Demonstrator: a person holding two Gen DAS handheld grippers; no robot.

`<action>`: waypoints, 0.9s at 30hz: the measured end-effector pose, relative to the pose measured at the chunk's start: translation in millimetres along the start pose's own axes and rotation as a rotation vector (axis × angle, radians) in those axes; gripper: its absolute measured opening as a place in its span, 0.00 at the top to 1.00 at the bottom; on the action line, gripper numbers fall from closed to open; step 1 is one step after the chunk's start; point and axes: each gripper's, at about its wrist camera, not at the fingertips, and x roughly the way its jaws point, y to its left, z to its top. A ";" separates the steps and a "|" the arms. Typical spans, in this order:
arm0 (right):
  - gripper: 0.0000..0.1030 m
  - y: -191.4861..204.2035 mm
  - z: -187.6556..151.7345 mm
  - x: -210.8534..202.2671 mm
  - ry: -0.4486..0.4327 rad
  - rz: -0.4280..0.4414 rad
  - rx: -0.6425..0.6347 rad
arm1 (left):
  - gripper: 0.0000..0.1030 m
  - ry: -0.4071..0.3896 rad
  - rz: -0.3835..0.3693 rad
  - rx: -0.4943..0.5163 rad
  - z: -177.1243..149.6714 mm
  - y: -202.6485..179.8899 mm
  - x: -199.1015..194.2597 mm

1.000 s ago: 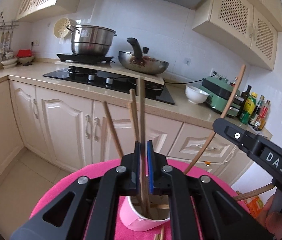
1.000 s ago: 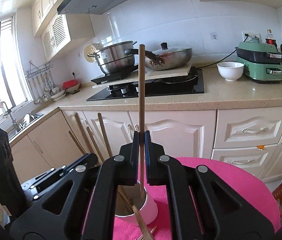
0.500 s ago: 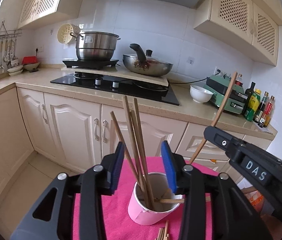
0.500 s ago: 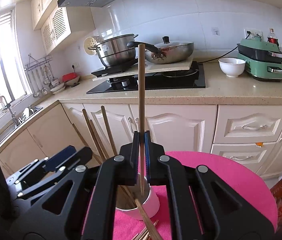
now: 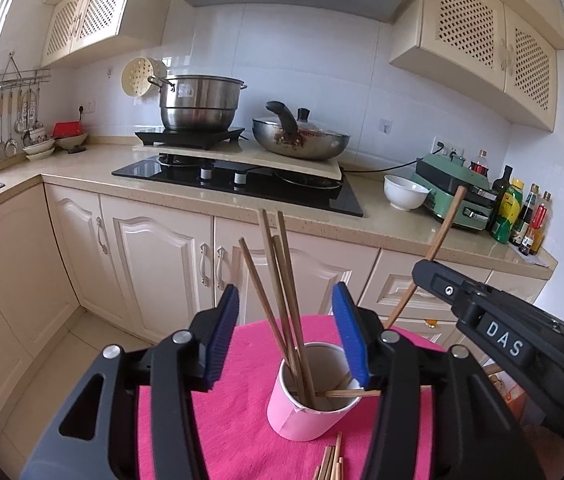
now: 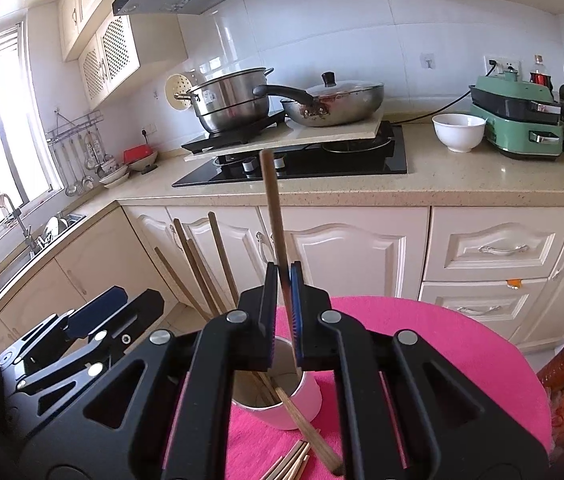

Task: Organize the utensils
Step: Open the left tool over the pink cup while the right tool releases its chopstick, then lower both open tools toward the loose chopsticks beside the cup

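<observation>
Left gripper (image 5: 285, 340) jaws opening, nothing pinched, chopsticks (image 5: 282, 300) standing between them untouched. Right gripper (image 6: 283, 316) jaws pressed on one chopstick (image 6: 273, 216), upright over cup (image 5: 305, 412). Cup near table's (image 5: 242, 420) middle; spare sticks (image 5: 329, 464) at near edge.

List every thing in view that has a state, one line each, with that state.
left gripper: jaws opening, nothing pressed between the pads
right gripper: shut on a chopstick
held chopstick: nearly upright, lower end over the cup
pink cup: upright, holding several chopsticks
chopsticks in cup: leaning, tops fanned apart
loose chopsticks: lying on the pink cloth
wok: lid on
white bowl: upright
</observation>
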 end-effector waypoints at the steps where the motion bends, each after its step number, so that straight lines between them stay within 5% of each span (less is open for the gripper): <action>1: 0.92 0.0 -0.1 0.0 -0.001 -0.001 0.000 | 0.52 -0.002 -0.002 0.001 0.9 0.3 -2.5; 5: 0.83 3.9 1.2 -8.8 -0.002 -0.005 0.005 | 0.51 -0.005 -0.001 0.006 2.3 1.9 -13.2; 8: 0.54 7.3 0.6 -16.2 -0.013 -0.020 0.000 | 0.51 -0.007 0.001 0.006 2.6 2.9 -21.5; 27: 0.42 46.7 8.1 -114.5 -0.166 -0.088 -0.040 | 0.49 -0.077 -0.048 0.040 8.8 -1.1 -101.1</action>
